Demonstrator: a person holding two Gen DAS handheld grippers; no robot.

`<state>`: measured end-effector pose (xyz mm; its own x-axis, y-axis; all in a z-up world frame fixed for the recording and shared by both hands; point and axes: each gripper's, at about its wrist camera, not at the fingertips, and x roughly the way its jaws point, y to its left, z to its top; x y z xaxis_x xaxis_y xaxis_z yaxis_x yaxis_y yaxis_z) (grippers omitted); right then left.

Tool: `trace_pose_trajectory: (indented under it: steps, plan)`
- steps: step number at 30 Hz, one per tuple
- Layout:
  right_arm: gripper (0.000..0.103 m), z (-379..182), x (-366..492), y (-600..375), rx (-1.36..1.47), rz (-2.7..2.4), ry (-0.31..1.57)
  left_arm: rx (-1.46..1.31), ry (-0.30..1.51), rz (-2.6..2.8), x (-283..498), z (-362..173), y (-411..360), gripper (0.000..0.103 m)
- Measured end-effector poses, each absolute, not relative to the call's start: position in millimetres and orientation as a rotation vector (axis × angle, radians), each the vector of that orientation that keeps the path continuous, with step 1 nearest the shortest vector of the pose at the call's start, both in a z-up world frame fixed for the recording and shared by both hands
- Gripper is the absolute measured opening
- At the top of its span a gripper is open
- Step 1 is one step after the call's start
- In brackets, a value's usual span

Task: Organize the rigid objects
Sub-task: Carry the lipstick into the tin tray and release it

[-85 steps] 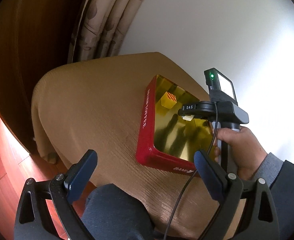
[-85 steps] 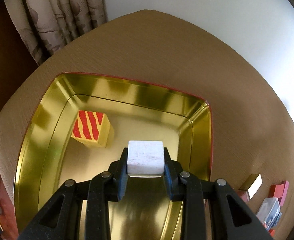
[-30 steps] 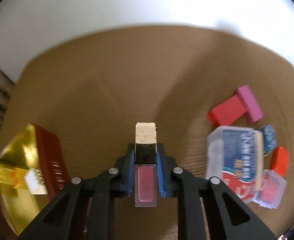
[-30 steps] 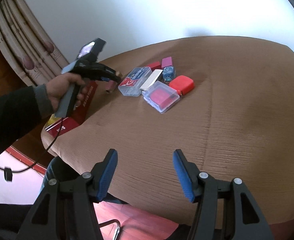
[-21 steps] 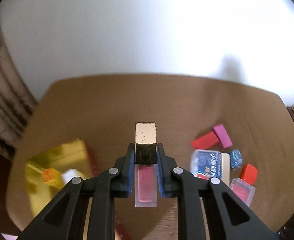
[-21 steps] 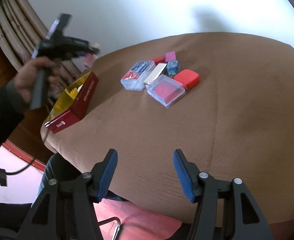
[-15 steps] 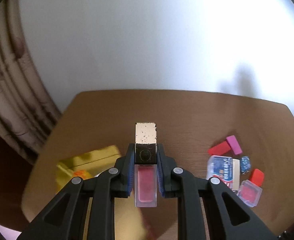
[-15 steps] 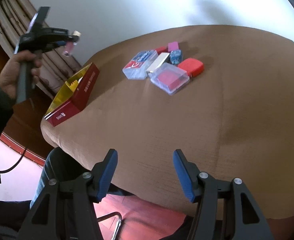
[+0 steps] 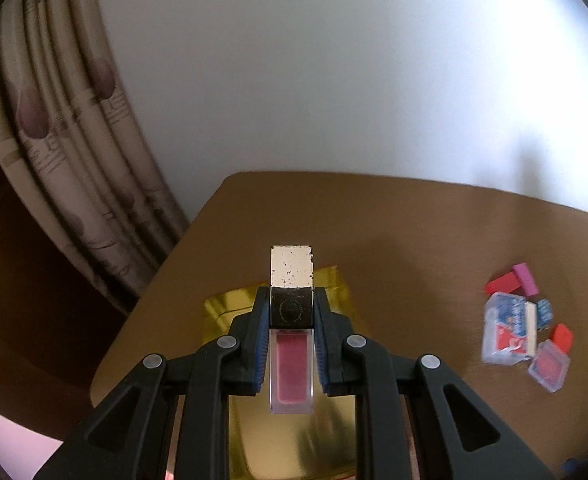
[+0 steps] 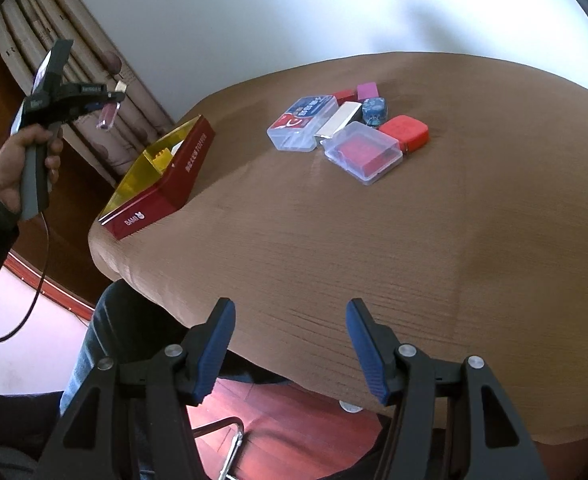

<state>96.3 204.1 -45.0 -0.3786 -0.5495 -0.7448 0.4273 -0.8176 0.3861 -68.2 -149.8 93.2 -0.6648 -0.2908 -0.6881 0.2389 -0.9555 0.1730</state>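
Observation:
My left gripper (image 9: 291, 312) is shut on a clear tube of red lip gloss with a gold cap (image 9: 291, 280) and holds it in the air above the gold-lined red tin (image 9: 229, 304). In the right wrist view the left gripper (image 10: 111, 98) hangs high above the tin (image 10: 165, 176), which holds a yellow block (image 10: 161, 158) and a white one. My right gripper (image 10: 289, 344) is open and empty, low over the table's near edge.
A cluster lies on the brown table: a clear case with a blue and red card (image 10: 304, 122), a clear box with red inside (image 10: 362, 152), a red box (image 10: 406, 132), a blue block, a pink block (image 10: 368, 90) and a red block. Curtains (image 9: 65, 152) hang at left.
My left gripper has carried the lip gloss left and upward, from beside the cluster to above the tin. My right gripper has stayed open and nearly still.

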Motion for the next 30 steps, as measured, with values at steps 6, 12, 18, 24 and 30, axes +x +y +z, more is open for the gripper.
trace_pose_trajectory:
  steps: [6,12,18,24,30]
  plan:
    - [0.059,-48.6,94.3,202.9,1.278,-2.194,-0.175,1.14,-0.081,-2.567,-61.4,74.0,-173.0,0.017]
    - [0.059,-55.4,93.0,201.3,1.303,-2.177,-0.175,1.191,-0.042,-2.511,-59.2,51.2,-188.9,0.017]
    - [0.059,-57.7,92.9,202.1,1.314,-2.172,-0.187,1.254,-0.006,-2.481,-57.9,30.9,-200.5,0.017]
    - [0.059,-61.4,92.9,203.0,1.328,-2.169,-0.189,1.352,0.075,-2.433,-55.8,2.7,-216.2,0.017]
    - [0.059,-65.4,91.5,202.6,1.346,-2.164,-0.186,1.412,0.102,-2.371,-52.4,-25.2,-223.6,0.017]
